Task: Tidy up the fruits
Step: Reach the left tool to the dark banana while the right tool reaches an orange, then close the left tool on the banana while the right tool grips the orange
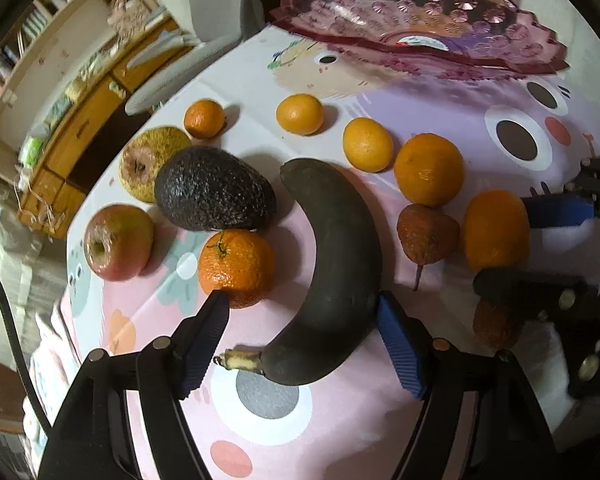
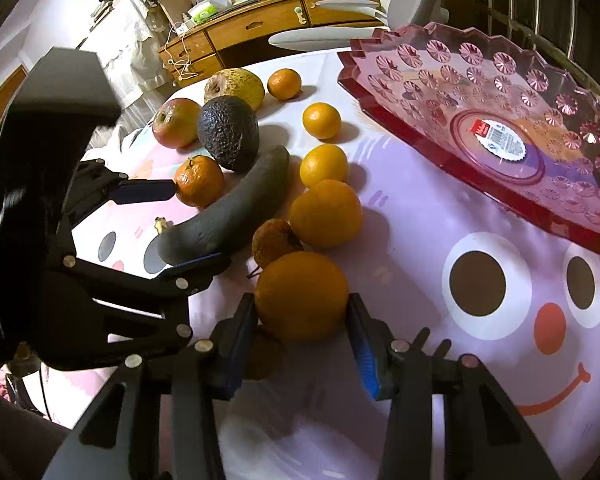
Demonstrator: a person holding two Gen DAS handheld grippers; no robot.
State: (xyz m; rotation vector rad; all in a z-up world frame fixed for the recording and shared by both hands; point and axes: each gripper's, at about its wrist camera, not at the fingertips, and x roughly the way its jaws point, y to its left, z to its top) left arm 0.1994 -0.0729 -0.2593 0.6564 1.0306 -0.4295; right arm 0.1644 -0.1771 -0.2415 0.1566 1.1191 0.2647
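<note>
A blackened banana (image 1: 332,276) lies on the table between the fingers of my open left gripper (image 1: 300,312); the right pad touches its side, the left pad stands apart near a stemmed mandarin (image 1: 236,266). My right gripper (image 2: 302,312) has its pads against both sides of an orange (image 2: 302,294) on the table. Several more oranges, an avocado (image 1: 214,188), a red apple (image 1: 118,242), a yellow-green fruit (image 1: 150,162) and a shrivelled brown pear (image 1: 426,234) lie around. An empty pink glass fruit dish (image 2: 548,200) stands at the back right.
The table carries a pink and white cartoon cloth (image 2: 420,220). Another brown fruit (image 2: 264,354) sits just behind the right gripper's left finger. A wooden desk with drawers (image 2: 260,24) and a white chair (image 2: 320,36) stand beyond the table's far edge.
</note>
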